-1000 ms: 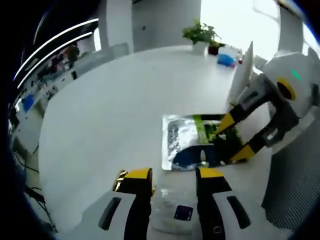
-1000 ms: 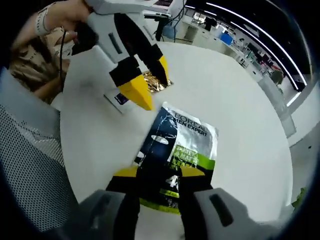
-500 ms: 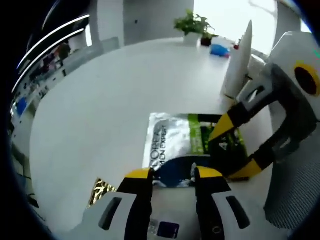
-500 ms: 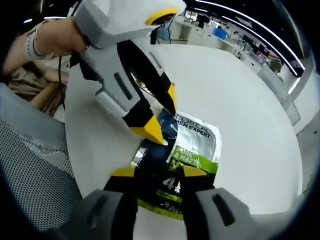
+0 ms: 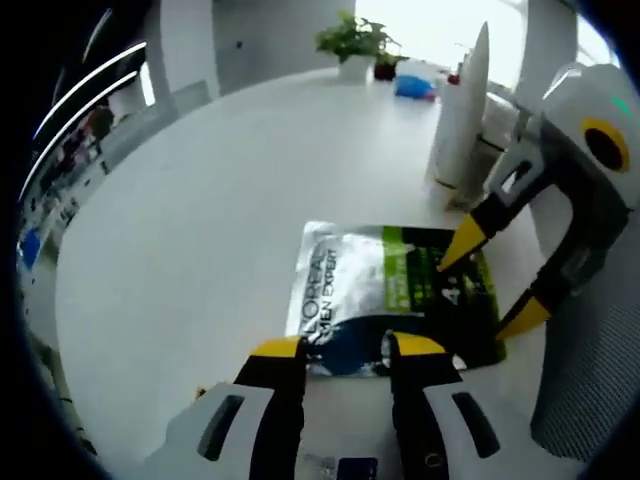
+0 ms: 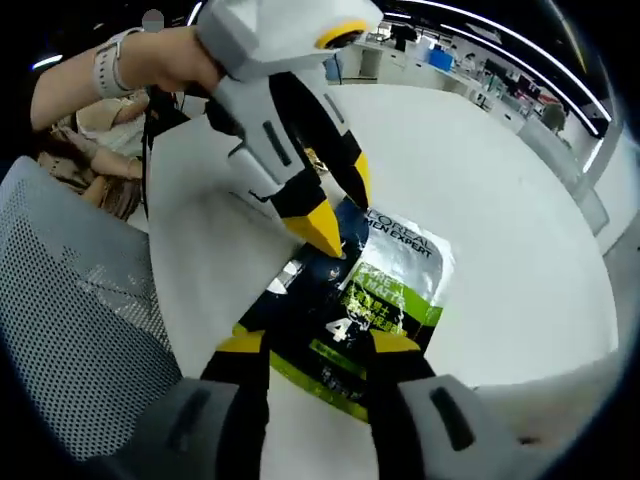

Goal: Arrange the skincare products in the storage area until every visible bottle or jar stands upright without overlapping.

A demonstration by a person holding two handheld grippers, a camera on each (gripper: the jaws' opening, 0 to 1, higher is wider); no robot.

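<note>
On the round white table we see a flat, shiny packet lying in the middle, silver at one end, with green and dark blue parts. From the left gripper view, our left gripper sits at 6 o'clock with its two yellow-tipped jaws apart, right at the near edge of the packet. The right gripper comes in at 3 o'clock, jaws apart too, with its tips over the far green end of the packet. That view also gives us a tall white pointed tube standing upright at 1 o'clock and a green plant at 12 o'clock. From the right gripper view, we see different things: a hand with a white wrist band at 11 o'clock holding the left gripper, and a grey mesh chair at 9 o'clock. The right gripper has the packet's green end between its open jaws. We cannot tell if any jaw touches the packet.
</note>
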